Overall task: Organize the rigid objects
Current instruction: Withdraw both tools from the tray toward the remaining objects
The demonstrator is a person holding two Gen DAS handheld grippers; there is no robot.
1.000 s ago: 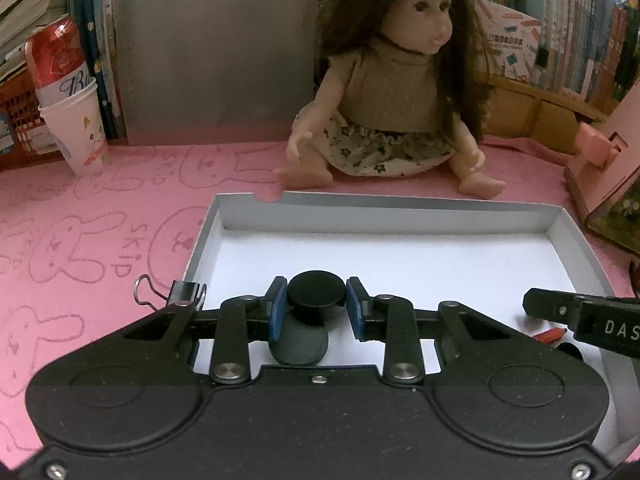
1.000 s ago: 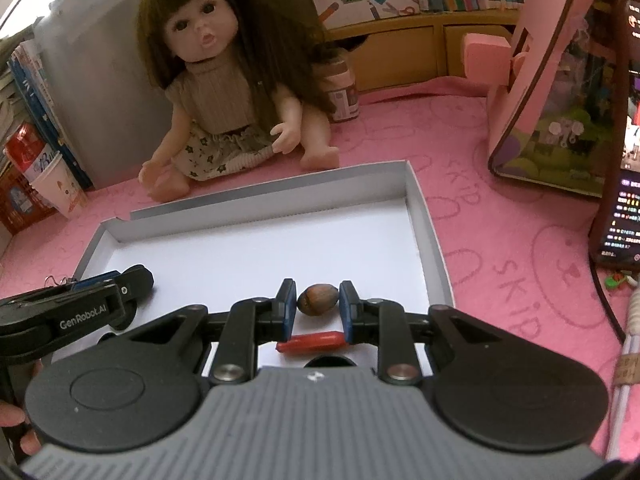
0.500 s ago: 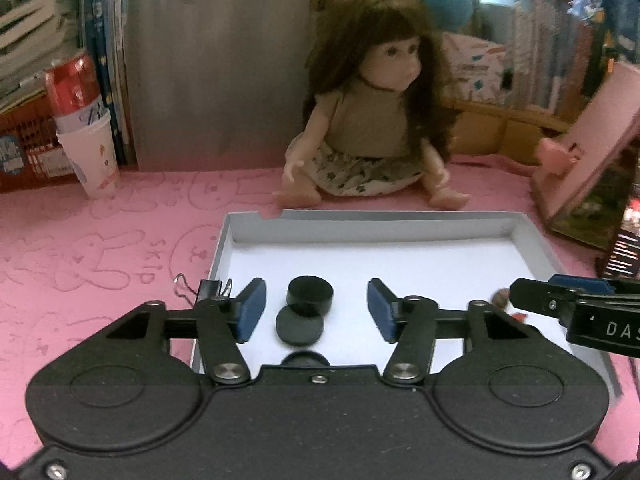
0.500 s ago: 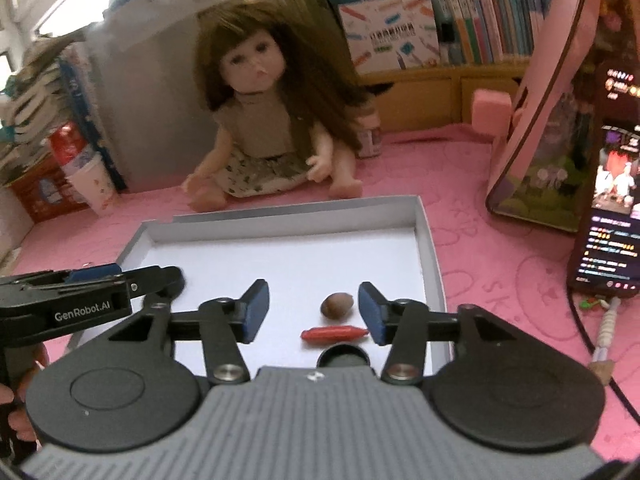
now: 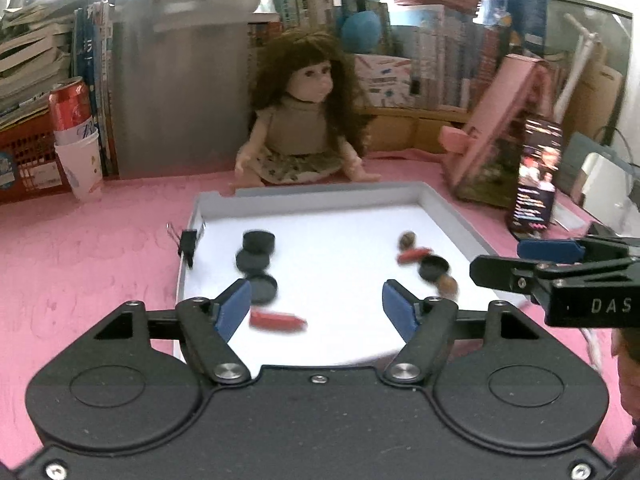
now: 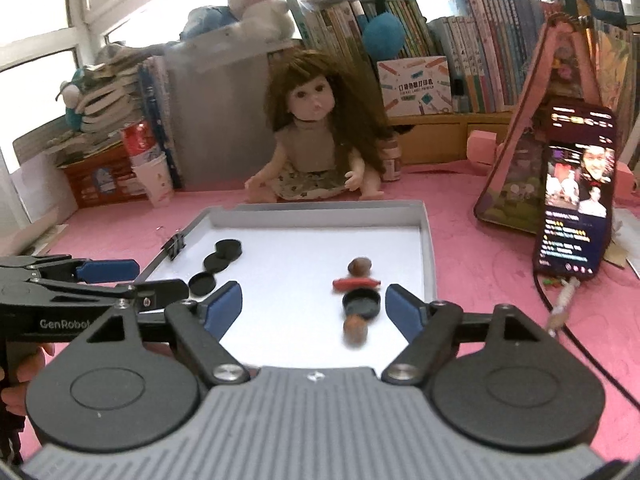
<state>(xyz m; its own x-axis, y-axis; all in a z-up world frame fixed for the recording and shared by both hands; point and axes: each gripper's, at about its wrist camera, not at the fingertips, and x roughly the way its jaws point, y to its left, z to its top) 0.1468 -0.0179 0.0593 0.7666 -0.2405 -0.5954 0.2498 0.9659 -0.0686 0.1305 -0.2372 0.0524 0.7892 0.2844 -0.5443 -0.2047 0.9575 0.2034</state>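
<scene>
A shallow white tray (image 5: 452, 216) (image 6: 427, 240) lies on the pink mat. At its left lie three black caps (image 5: 259, 242) (image 6: 228, 249). At its right lie a brown nut (image 6: 359, 266), a red stick (image 6: 356, 283), a black cap (image 6: 362, 303) and a second nut (image 6: 355, 330). Another red stick (image 5: 278, 320) lies near the front. My left gripper (image 5: 316, 304) is open and empty, held above the tray's front. My right gripper (image 6: 314, 306) is open and empty, above the front right. A black binder clip (image 5: 188, 242) (image 6: 174, 245) grips the tray's left wall.
A doll (image 5: 306, 120) sits behind the tray. A red can in a paper cup (image 5: 76, 136) stands at the far left. A pink toy house (image 6: 560, 120) and a lit phone (image 6: 576, 196) stand to the right, with a cable (image 6: 568, 292) on the mat.
Both grippers opened, let go of the black cap and the brown nut in the tray, and drew back and up, away from the tray.
</scene>
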